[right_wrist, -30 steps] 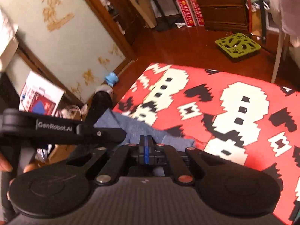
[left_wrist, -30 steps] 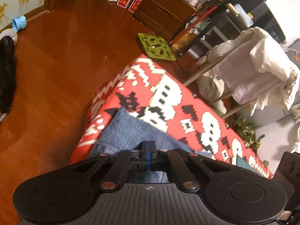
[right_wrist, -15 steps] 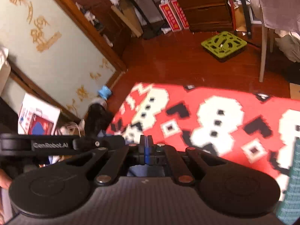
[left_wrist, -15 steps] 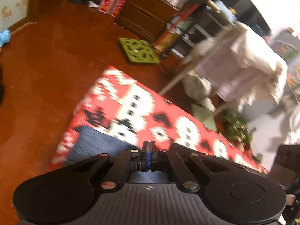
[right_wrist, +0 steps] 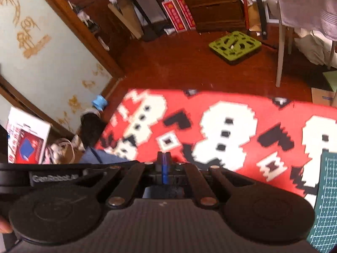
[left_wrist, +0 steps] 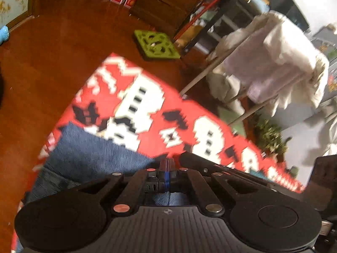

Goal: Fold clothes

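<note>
Over red patterned cloth (left_wrist: 160, 124): left claw (left_wrist: 167, 166) pinching denim garment (left_wrist: 90, 156); right claw (right_wrist: 163, 164) pressed together, denim (right_wrist: 101, 158) just left.

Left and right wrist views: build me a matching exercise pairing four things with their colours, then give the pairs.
Things:
1. garment
2. patterned cloth
3. perforated square stool
4. cutting mat

Colours:
A. lime green
B. red with white and black shapes
C. denim blue
D. dark teal with a grid

Pairs: 1-C, 2-B, 3-A, 4-D
</note>
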